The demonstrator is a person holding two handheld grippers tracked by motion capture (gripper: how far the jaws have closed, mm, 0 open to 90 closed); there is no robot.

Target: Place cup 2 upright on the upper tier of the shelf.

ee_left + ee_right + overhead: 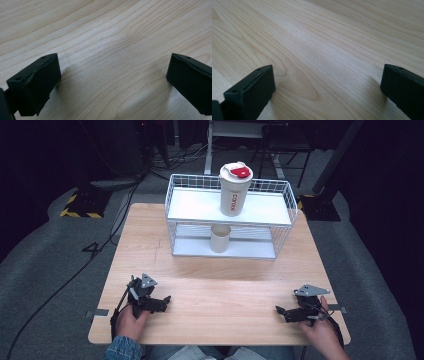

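Your left gripper (161, 303) lower left on the table (215, 290), jaws wide and empty, your right gripper (281, 312) lower right, likewise gaping, shaker bottle (235, 189) atop the wire rack (280, 202) upper centre.

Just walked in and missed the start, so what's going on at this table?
Nothing is being handled right now. A person holds the left gripper and the right gripper low over the near part of the wooden table, both open with bare wood between the fingers. Farther back stands a white wire rack: a white shaker bottle with a red lid sits upright on its top shelf, and a plain cup on the lower shelf.
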